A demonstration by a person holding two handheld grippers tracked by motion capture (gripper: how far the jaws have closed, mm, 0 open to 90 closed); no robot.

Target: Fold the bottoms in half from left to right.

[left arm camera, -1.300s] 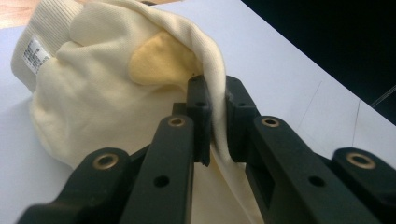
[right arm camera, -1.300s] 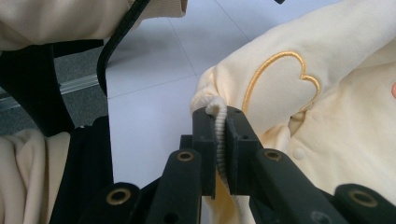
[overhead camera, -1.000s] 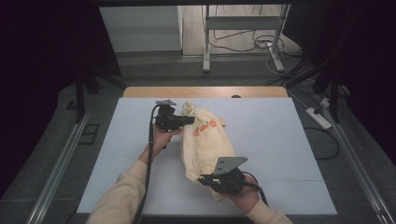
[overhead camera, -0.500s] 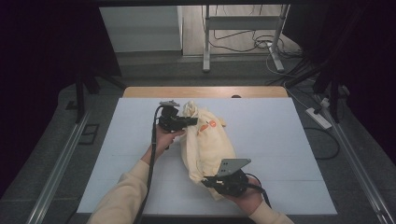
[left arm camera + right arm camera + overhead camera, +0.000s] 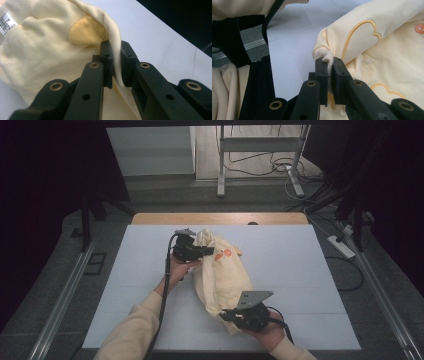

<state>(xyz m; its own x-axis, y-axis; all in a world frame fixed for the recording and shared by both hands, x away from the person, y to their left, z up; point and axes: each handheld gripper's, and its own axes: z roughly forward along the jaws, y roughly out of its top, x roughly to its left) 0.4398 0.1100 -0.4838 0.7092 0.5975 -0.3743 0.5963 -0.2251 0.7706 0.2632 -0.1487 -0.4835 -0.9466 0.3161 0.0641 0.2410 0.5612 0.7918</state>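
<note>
the left gripper [image 5: 204, 251] pinches the far end of the cream jacket [image 5: 222, 277]; the right gripper [image 5: 229, 314] clamps its ribbed cuff [image 5: 327, 58] on the white table [image 5: 300, 270].

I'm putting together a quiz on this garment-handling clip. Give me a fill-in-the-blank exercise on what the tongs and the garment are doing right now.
1. Both tongs are shut on the same pale ____ garment.
2. The right tongs pinch a ribbed ____ of the garment.
3. The left tongs clamp a fold of cloth at the garment's ____ end, seen from the high view.
4. The garment lies on a ____ table.

Missing words: yellow; cuff; far; white
</note>
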